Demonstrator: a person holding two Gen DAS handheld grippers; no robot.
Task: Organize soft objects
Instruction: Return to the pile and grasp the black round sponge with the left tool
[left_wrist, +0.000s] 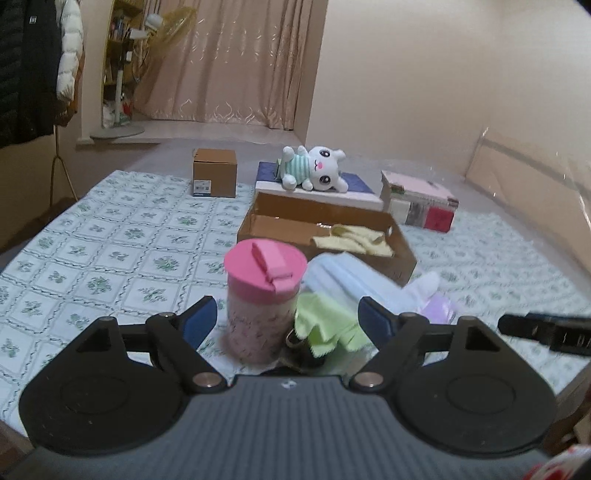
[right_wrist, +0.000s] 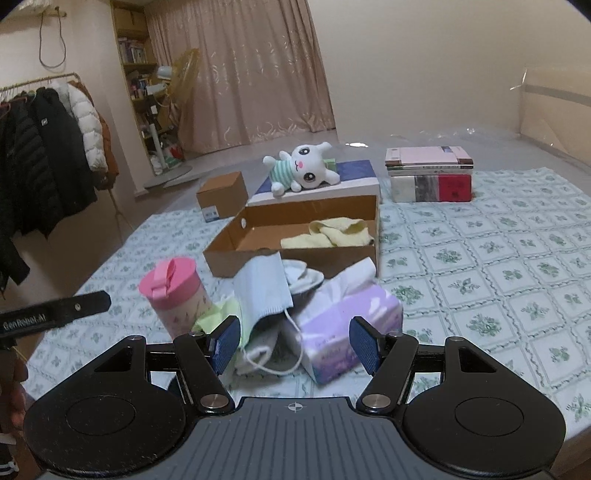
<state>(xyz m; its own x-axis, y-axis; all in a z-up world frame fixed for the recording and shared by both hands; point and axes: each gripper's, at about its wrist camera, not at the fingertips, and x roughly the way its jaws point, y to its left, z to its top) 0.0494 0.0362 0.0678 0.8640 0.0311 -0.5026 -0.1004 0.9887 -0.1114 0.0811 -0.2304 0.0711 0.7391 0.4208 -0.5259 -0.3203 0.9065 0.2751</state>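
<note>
Left wrist view: the left gripper hovers with jaws spread wide and empty over a near pile beside a pink-lidded cup; a good pick would likely close on the green cloth alone, clear of the cup, then carry it to the open cardboard box just beyond, where a yellow cloth lies. Right wrist view: the right gripper, also wide open and empty, faces a face mask draped upright, its long axis running near to far, beside a purple tissue pack.
</note>
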